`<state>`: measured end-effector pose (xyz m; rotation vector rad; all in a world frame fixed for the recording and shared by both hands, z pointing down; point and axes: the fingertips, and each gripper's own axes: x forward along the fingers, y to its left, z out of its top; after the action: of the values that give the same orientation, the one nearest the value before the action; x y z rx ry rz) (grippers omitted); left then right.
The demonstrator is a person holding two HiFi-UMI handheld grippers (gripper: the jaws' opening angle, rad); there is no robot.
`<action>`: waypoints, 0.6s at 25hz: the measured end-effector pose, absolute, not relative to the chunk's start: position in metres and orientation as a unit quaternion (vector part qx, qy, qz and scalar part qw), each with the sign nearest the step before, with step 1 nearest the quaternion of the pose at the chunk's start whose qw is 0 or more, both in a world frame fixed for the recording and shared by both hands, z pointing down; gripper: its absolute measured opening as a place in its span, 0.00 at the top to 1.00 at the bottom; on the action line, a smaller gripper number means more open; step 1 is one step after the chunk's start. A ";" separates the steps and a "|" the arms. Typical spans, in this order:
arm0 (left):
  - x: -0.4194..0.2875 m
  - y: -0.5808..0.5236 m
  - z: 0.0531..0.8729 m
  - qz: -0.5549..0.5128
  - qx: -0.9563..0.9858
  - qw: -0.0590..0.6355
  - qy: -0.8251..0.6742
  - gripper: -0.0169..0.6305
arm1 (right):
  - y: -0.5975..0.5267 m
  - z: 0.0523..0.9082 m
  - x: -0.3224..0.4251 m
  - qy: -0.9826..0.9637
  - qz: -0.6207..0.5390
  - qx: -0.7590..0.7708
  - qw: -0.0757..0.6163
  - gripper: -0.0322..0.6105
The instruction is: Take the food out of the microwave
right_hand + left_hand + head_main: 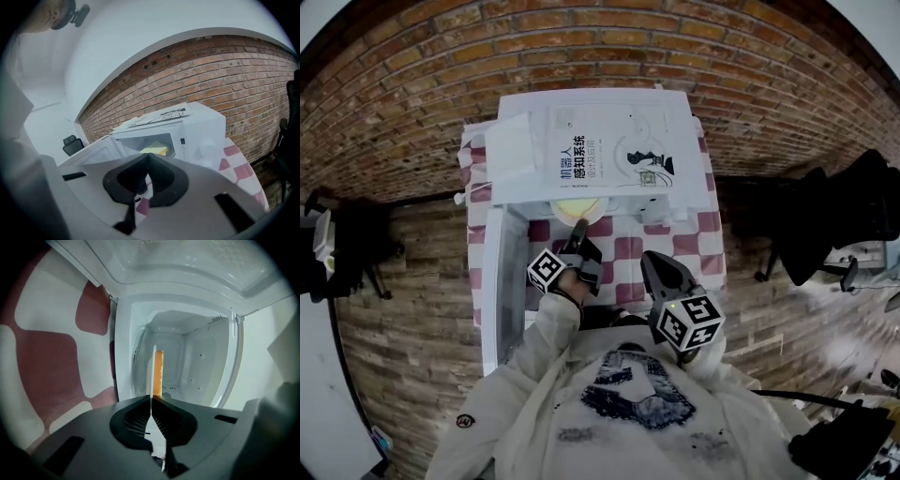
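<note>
- Brick wall backs a surface under a red-and-white checked cloth; a white microwave stands on it, door swung open to the left.
- Left gripper is stretched forward on a pale sleeve, pointing level into the oven mouth.
- Its fingers are clenched on the rim of a thin white plate, seen edge-on.
- Food, yellow-orange, lies on that plate, which is inside the microwave cavity.
- Right gripper is held back near the person's chest, tipped slightly down, facing the microwave front.
- Its fingers are pressed together with nothing between them.
</note>
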<state>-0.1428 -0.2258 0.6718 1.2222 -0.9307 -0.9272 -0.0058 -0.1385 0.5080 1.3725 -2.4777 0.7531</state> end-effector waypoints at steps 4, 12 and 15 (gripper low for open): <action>-0.142 -0.212 0.664 -0.410 0.532 0.616 -0.411 0.95 | -0.136 0.504 -0.004 -0.851 0.254 0.448 0.101 0.93; -0.129 -0.176 0.640 -0.426 0.532 0.597 -0.423 0.95 | -0.120 0.496 0.017 -0.865 0.255 0.423 0.088 0.93; -0.119 -0.162 0.625 -0.444 0.530 0.591 -0.416 0.95 | -0.111 0.492 0.025 -0.870 0.254 0.414 0.083 0.93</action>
<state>-0.1193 -0.1624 0.6254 1.2323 -0.9681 -1.0328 0.0251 -0.1115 0.4919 1.2361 -2.5982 0.7584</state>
